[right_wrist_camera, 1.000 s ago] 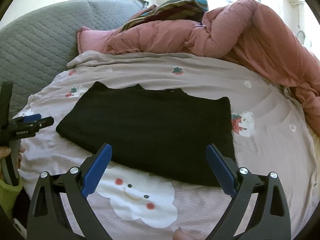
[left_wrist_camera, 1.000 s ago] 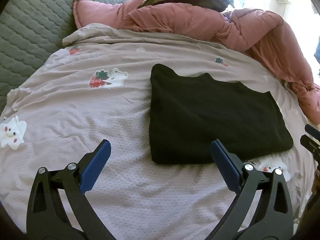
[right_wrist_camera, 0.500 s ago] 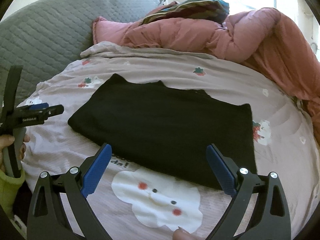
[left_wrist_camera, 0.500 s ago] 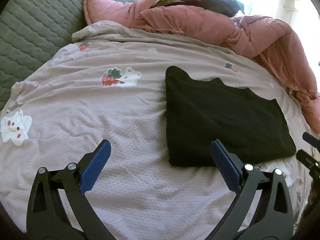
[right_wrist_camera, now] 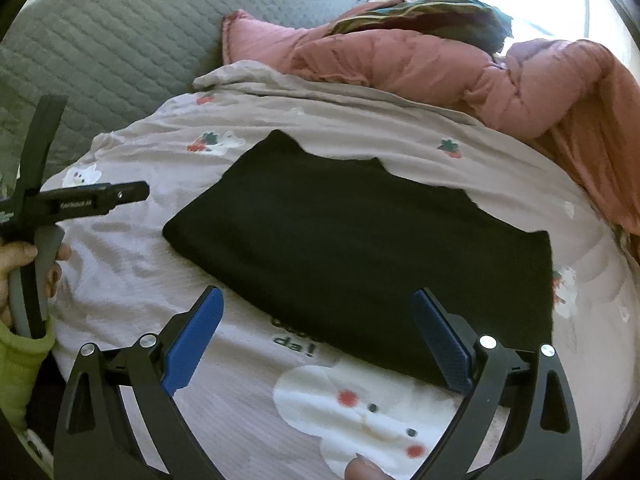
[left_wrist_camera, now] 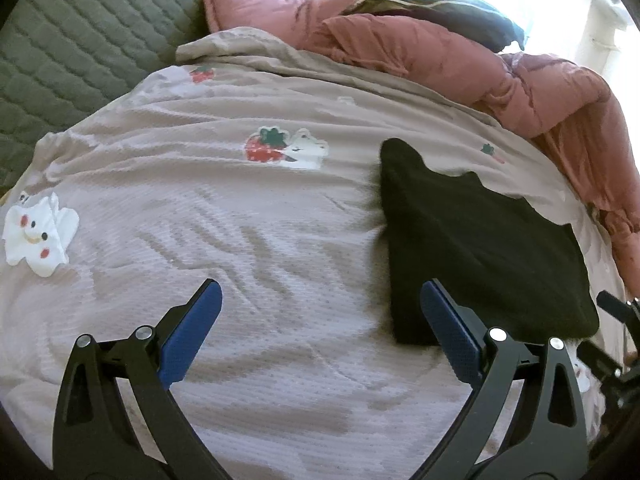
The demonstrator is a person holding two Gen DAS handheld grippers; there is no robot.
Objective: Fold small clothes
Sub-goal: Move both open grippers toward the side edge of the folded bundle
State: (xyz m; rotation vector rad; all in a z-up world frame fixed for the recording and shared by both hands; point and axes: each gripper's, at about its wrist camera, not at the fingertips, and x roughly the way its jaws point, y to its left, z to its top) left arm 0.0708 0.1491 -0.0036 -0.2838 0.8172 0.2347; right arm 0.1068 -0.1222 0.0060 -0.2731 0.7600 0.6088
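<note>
The black garment [right_wrist_camera: 360, 248] is matt, soft cloth lying on a finely dimpled, wrinkled mauve bedsheet [left_wrist_camera: 240, 240], beside a puffy pink comforter [right_wrist_camera: 460, 76] with a slight sheen and a quilted grey headboard [right_wrist_camera: 120, 40], while the gripper fingers [right_wrist_camera: 444, 344] carry stippled blue pads on black matt plastic with shiny metal pins.

The folded top [right_wrist_camera: 360, 256] is plain black, no print on it. The bedsheet [left_wrist_camera: 260, 240] is a dusty pinkish-beige with strawberry prints [left_wrist_camera: 266, 146] in red and green, plus white cloud faces [right_wrist_camera: 360, 412] with red cheeks. The quilt [right_wrist_camera: 460, 76] bunched along the far edge is salmon pink. The headboard [right_wrist_camera: 112, 48] is grey, diamond-quilted. Both grippers are black with blue pads [right_wrist_camera: 192, 340]. The sleeve [right_wrist_camera: 20, 368] is lime green.
</note>
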